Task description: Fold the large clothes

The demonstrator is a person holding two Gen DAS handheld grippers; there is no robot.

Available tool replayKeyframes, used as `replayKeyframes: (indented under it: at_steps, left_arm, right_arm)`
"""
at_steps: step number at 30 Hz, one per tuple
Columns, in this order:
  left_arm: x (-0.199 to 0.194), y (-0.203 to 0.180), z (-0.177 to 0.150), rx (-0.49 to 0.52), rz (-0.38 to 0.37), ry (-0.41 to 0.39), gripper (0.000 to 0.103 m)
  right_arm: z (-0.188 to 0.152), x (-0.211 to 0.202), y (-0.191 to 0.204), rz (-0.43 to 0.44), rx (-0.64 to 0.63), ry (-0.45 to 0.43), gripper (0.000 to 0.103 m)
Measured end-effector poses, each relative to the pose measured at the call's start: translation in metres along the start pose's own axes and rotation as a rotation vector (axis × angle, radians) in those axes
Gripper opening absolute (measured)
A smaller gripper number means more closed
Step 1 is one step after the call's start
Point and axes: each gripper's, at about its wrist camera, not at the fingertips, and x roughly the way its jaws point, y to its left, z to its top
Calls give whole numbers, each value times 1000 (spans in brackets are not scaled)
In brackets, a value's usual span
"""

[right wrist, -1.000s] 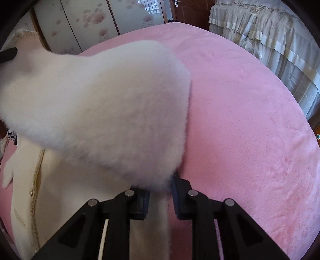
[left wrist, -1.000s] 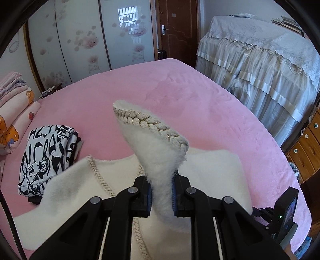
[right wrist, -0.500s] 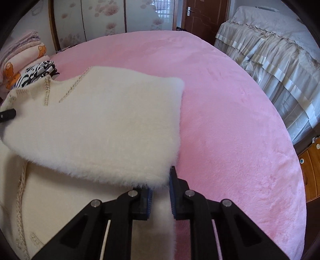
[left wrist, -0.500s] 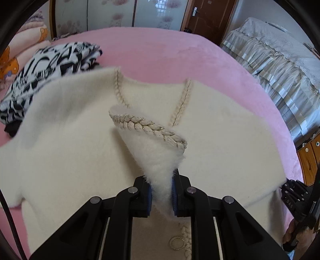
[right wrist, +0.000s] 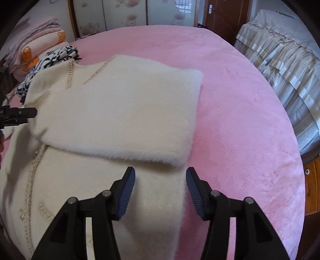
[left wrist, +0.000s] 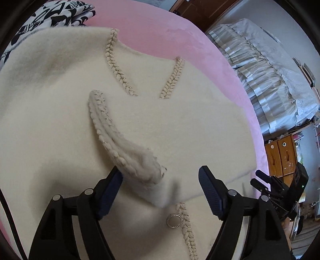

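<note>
A cream fuzzy cardigan with braided trim lies on the pink bed. One side of it is folded over the body as a thick flap. My left gripper hangs just above the cardigan, its jaws opening. The braided sleeve cuff lies loose between them, close to the left pad, and neither pad presses on it. My right gripper is also opening over the flap's near edge, with the pads off the fabric. Each gripper shows in the other's view: the right gripper and the left gripper's fingertip.
A folded black-and-white garment lies beside the cardigan's far left. Stacked pink blankets sit behind it. To the right of the bed stand lace-covered furniture and wooden drawers. A brown door is at the back.
Both grippers carried the lifted fabric down onto the cardigan and let go of it. The left gripper sank and tilted toward the garment. Both sets of jaws have spread apart.
</note>
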Motion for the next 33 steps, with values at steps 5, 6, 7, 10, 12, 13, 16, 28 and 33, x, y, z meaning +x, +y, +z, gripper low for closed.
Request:
replayKeyframes:
  at_steps: [5,6,7,10,12,13,16,28,33]
  left_arm:
    - [7,25,18,-49,-59,64,76]
    - [7,31,19,-59,-68,63,75]
    - [8,35,20,-62,-69,57,73]
    - [11,37,20,-14,-24,70,27]
    - [11,35,17,51,33,68,16]
    - [8,34,17,85,46,57,12]
    - [-2,30,10,177,55,-26,12]
    - [8,61,33,7,-34,10,55]
    - [23,56,61,-40,14,-19,57]
  right_arm:
    - [14,-9,-23,128,110,4,55]
    - [18,-7,-30,152,142,4,56]
    - [21,-4,-34,167,171,9,56]
    - [30,21,-44,167,221,62,56]
    - [32,45,-48,176,245,136,56]
    - [33,52,-49,176,254,154,42]
    - [28,49,-51,145,252,83,29]
    - [51,37,-72,116,283,37,56]
    - [99,66,-95,84,375,34,57]
